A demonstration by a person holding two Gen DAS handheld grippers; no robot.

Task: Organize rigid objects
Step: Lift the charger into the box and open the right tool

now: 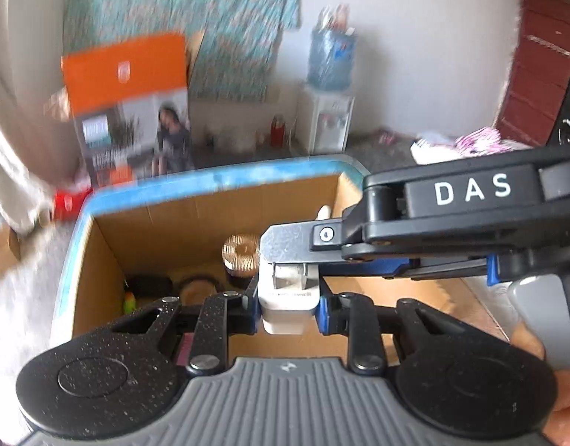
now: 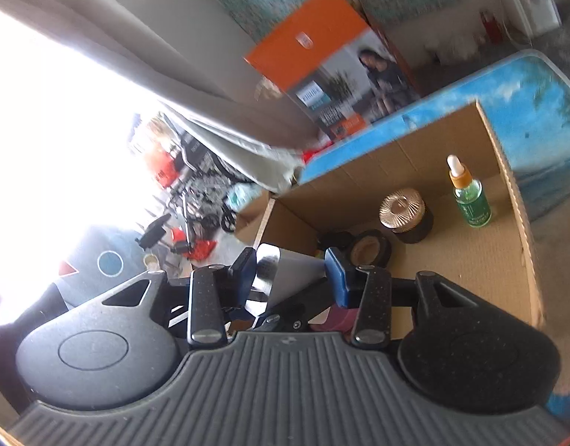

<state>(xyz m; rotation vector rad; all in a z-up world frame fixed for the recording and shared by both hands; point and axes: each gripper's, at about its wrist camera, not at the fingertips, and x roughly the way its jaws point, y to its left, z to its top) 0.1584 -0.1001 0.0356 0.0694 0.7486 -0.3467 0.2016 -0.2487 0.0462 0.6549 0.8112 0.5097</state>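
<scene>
A white plug adapter [image 1: 285,297] with metal prongs on top sits between the blue pads of my left gripper [image 1: 288,308], which is shut on it. My right gripper reaches in from the right, its black housing marked DAS [image 1: 470,189]. In the right wrist view my right gripper [image 2: 290,273] is shut on the same adapter's white and silver end [image 2: 296,275]. Both hover over an open cardboard box [image 1: 210,200] with a blue printed outside [image 2: 537,111]. Inside stand a gold-lidded jar [image 2: 402,204], a green dropper bottle [image 2: 470,200] and black tape rolls [image 2: 370,249].
An orange product box [image 1: 125,67] stands behind the cardboard box, by a patterned hanging cloth [image 1: 210,7]. A water dispenser [image 1: 331,111] and a dark red door [image 1: 537,67] are at the back. A hand [image 1: 567,401] shows at the lower right. A bright window [image 2: 43,111] and clutter lie to the left.
</scene>
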